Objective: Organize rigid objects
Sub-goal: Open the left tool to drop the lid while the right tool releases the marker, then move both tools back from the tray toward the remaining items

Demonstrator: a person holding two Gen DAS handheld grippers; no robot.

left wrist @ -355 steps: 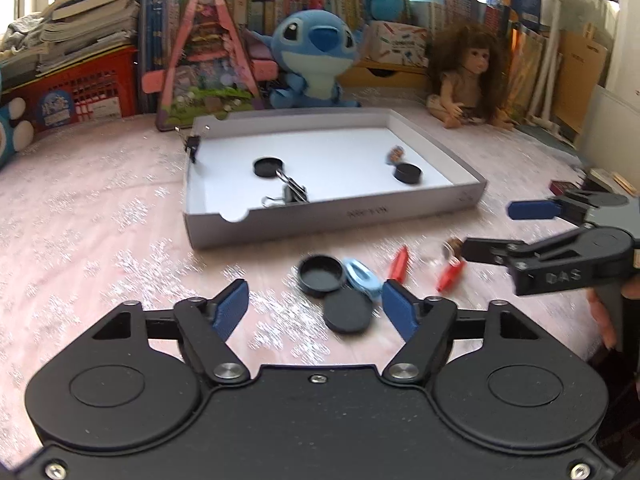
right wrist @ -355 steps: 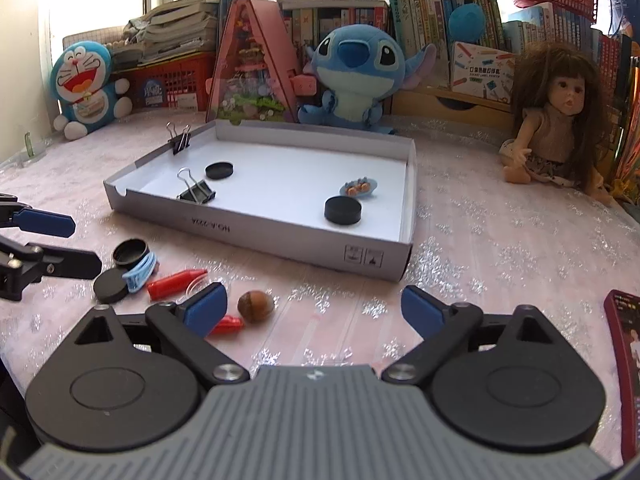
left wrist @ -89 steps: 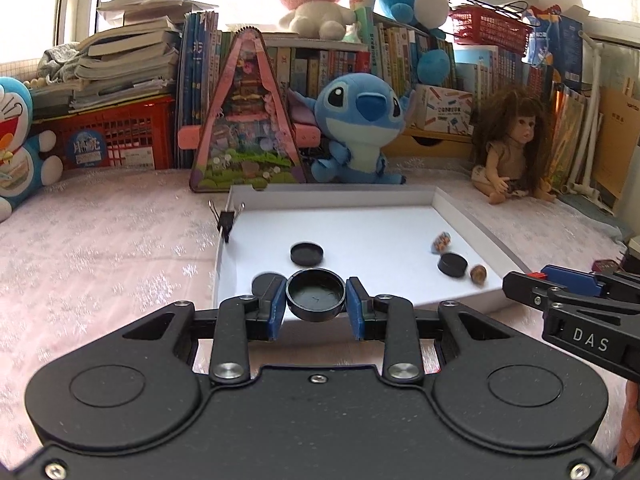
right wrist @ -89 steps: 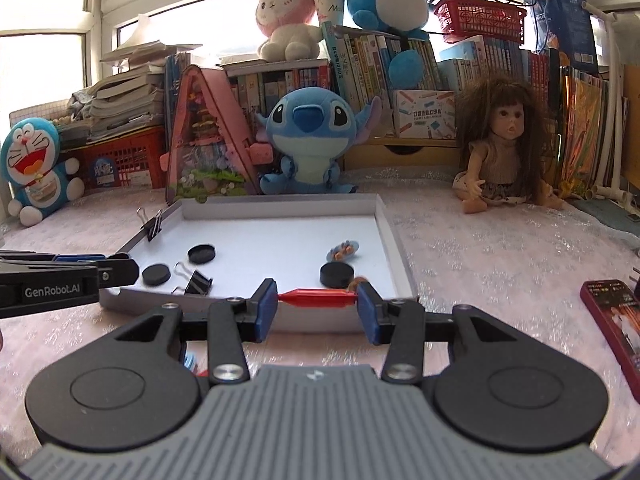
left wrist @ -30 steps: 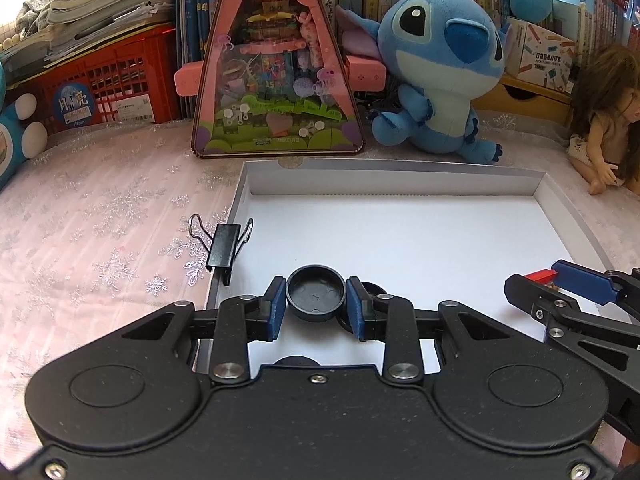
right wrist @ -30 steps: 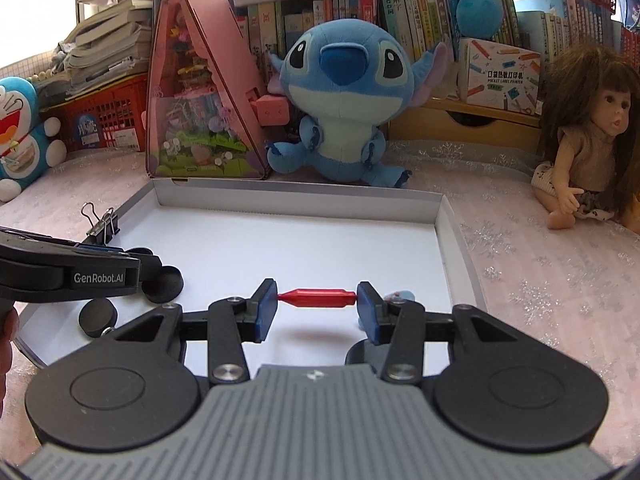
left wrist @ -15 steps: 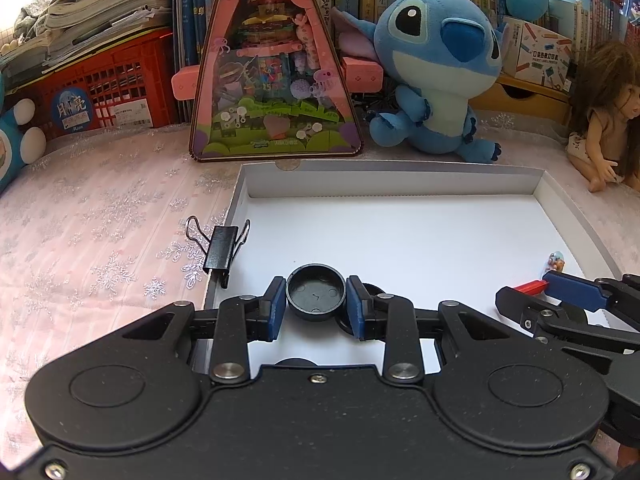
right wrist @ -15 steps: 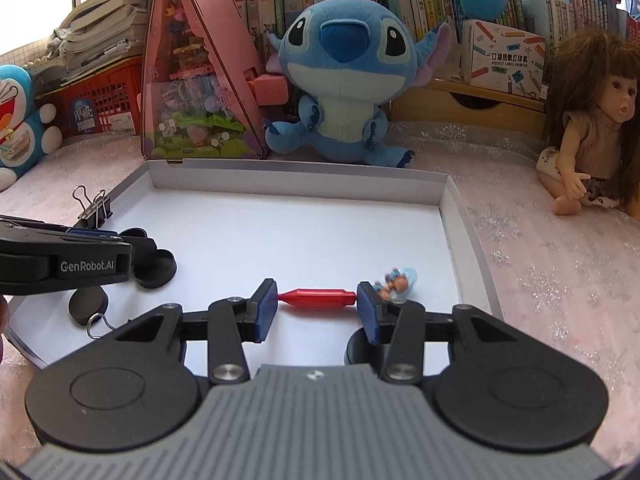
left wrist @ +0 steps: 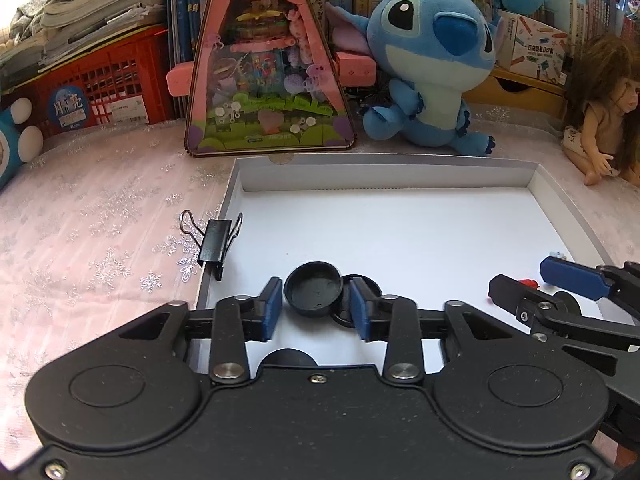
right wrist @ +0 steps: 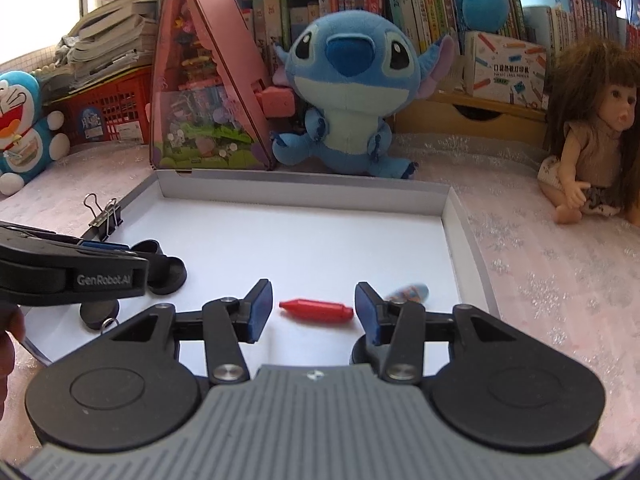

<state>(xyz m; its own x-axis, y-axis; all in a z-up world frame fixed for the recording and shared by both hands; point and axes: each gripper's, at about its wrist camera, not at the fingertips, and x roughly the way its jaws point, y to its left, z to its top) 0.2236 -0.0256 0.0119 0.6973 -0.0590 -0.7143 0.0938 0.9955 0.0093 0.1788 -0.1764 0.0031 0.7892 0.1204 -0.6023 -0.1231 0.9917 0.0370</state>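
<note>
Over the near-left part of the white tray (left wrist: 384, 176) my left gripper (left wrist: 312, 308) has its blue pads apart, a sliver of gap showing on each side of the black cap (left wrist: 313, 293), which sits open side up, partly on another black disc (left wrist: 362, 282). My right gripper (right wrist: 314, 312) is likewise spread, and the red crayon-shaped piece (right wrist: 316, 309) lies flat on the tray floor between its fingers, touching neither pad. Both things look released inside the tray, so I judge the step in hand to be the withdrawal.

To do it well I want to lift both grippers straight up before pulling back toward the near edge; a sideways drag would nudge the cap off the disc below it or roll the red piece. I keep the pads wide until they are above the tray wall.

Room is tight near the front. A binder clip (left wrist: 216, 240) grips the tray's left wall just beside my left pad, and another black disc (right wrist: 99, 312) lies at the near-left corner. By the right wall a small blurred colourful trinket (right wrist: 410, 292) sits just beyond my right pad. The two grippers are close across the tray's near half, while the far half, toward the blue plush (right wrist: 348, 92), is bare white floor.
</note>
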